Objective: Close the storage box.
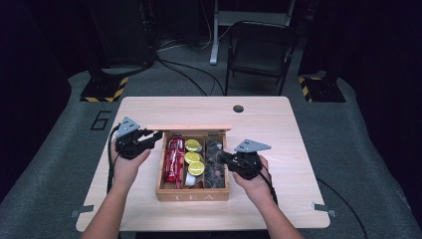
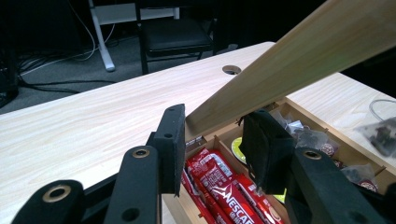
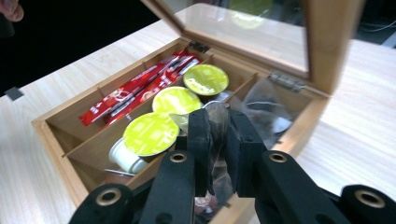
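Right gripper view: your right hand-held gripper [image 3: 218, 140] pinches a clear sachet [image 3: 217, 122] over the box's [image 3: 51, 126] right compartment. Your left hand-held gripper [image 2: 212, 140] is spread apart at the raised lid's [image 2: 280, 65] corner.

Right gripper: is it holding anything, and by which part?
Yes. The right gripper pinches a clear packet by its upper edge, over the wooden box's right compartment.
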The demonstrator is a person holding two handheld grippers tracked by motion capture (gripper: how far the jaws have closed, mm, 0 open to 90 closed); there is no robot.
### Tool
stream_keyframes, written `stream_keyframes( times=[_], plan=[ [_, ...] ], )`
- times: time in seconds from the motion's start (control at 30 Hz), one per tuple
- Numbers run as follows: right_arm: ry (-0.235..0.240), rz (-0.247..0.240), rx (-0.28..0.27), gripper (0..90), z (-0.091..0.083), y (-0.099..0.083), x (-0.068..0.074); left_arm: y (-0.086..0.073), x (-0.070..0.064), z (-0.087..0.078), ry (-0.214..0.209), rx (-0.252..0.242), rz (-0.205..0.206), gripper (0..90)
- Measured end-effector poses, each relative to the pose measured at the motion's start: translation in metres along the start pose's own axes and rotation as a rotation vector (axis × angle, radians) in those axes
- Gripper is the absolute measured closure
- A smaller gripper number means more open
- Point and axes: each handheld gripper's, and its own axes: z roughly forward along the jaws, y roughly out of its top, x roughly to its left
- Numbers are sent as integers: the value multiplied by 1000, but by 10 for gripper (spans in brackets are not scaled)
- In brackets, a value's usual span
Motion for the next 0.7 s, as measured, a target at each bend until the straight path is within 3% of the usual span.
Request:
stream_keyframes(
  times=[0.23, 0.7],
  plan=[
    [-64, 15, -35, 807, -16, 0, -16, 2, 2, 1, -6, -3, 2, 600],
    [-205, 72, -23, 808, -36, -13, -49, 4, 4, 3, -8, -11, -5, 600]
  ],
)
